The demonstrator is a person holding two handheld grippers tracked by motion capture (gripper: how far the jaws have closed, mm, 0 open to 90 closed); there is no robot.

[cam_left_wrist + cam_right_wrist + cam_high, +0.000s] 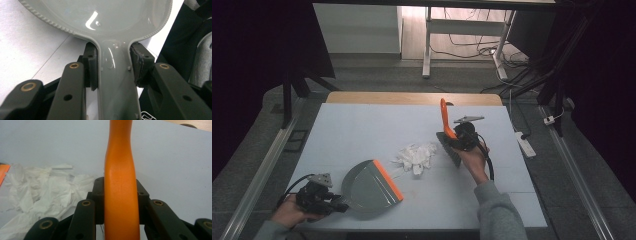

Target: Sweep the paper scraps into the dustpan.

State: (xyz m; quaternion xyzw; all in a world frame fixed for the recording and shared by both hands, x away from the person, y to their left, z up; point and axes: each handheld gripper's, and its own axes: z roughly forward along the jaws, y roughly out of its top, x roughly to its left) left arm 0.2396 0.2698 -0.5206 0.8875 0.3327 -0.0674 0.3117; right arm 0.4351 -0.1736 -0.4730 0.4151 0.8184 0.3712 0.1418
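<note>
the left gripper [324, 200] pinches the stiff, light dustpan [369, 187] by its handle, the right gripper [460, 140] clamps the rigid brush [447, 135]'s orange handle, and the soft, featherlight tissue scraps [416, 156] look easily scattered.

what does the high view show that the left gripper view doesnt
High view alone: the right tongs shut on the orange brush handle, the pile of crumpled white paper, and the dustpan's orange lip, which faces the paper.

Left gripper view alone: the close grip, with both pads pressed against the sides of the grey dustpan handle.

Both: the grey dustpan, held by the left tongs on the pale table.
</note>
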